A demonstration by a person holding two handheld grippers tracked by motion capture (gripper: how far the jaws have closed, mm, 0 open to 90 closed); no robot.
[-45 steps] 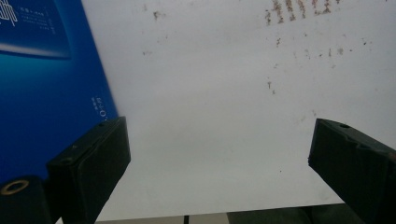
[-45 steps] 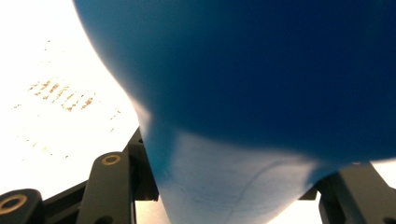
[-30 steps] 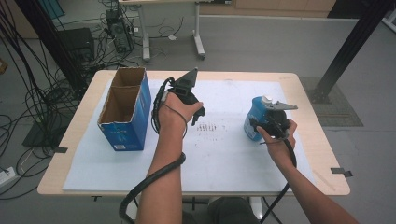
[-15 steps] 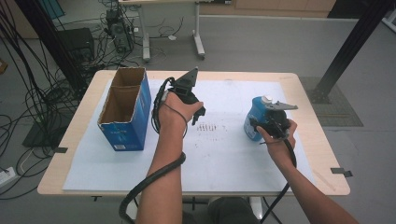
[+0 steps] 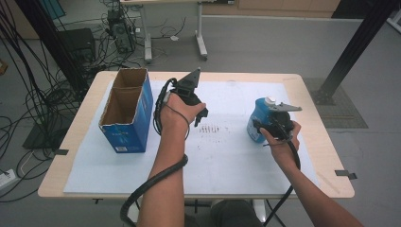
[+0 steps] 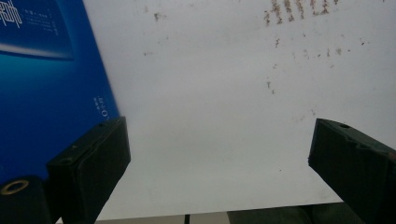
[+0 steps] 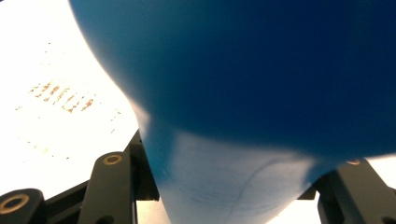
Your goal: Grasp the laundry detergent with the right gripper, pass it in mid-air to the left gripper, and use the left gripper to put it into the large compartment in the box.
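High view compared with a second earlier: nothing has shifted, so the work is paused mid-grasp. One open blue carton (image 5: 126,113) stands at the worktop's (image 5: 309,127) left. The left gripper (image 5: 202,116) hovers beside it, jaws released and empty. The right gripper (image 5: 265,127) stays clenched on one blue bottle (image 5: 259,118), probably plastic, standing right of centre.

The high view is looking forward and down over the light wooden table (image 5: 312,118). The left gripper view is facing the white paper sheet (image 6: 224,116) closely, sharing its brown speckled marks (image 5: 212,128) with both others.
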